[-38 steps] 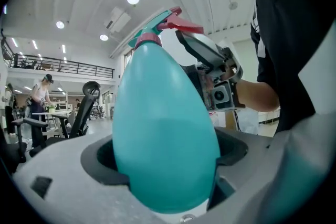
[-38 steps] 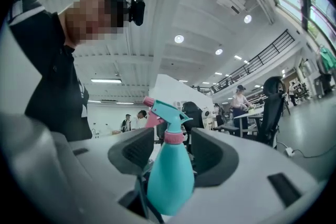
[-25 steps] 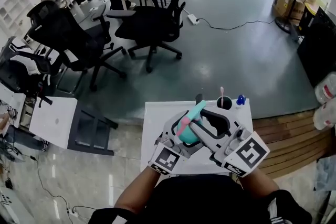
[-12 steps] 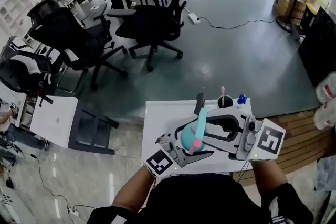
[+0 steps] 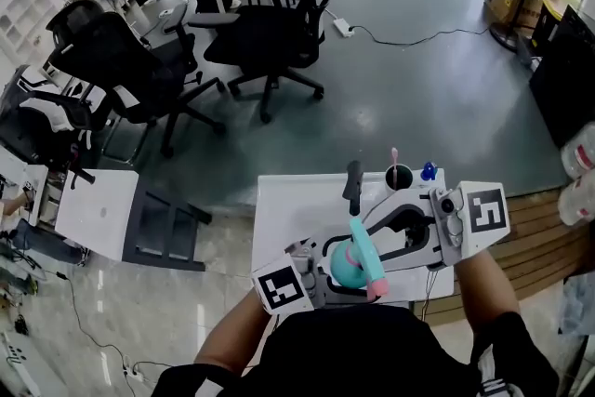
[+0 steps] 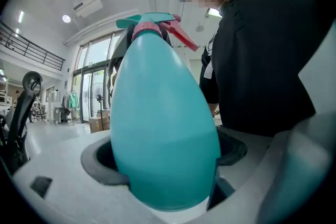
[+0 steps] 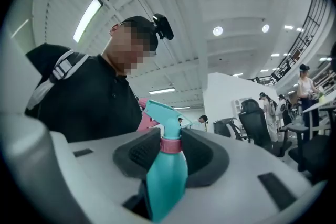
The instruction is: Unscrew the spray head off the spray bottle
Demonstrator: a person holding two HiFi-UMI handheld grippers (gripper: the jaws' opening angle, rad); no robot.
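Right now my left claw (image 6: 164, 157) is pinched around the fat lower body of the teal spray bottle (image 6: 163, 123), with its dark pads pressed against both sides. My right claw (image 7: 170, 146) is clamped on the pink collar (image 7: 170, 144) just under the teal spray head (image 7: 161, 113), one pad on each side of the neck. From above, the bottle is held in the air over the near edge of the white table (image 5: 288, 209), and its pink trigger (image 5: 376, 289) points back toward my body. My left claw comes in from the near left and my right claw from the right edge. At the far right corner stands a dark cup (image 5: 398, 178) with a pink stick in it. A small blue thing (image 5: 427, 172) sits just beside the cup.
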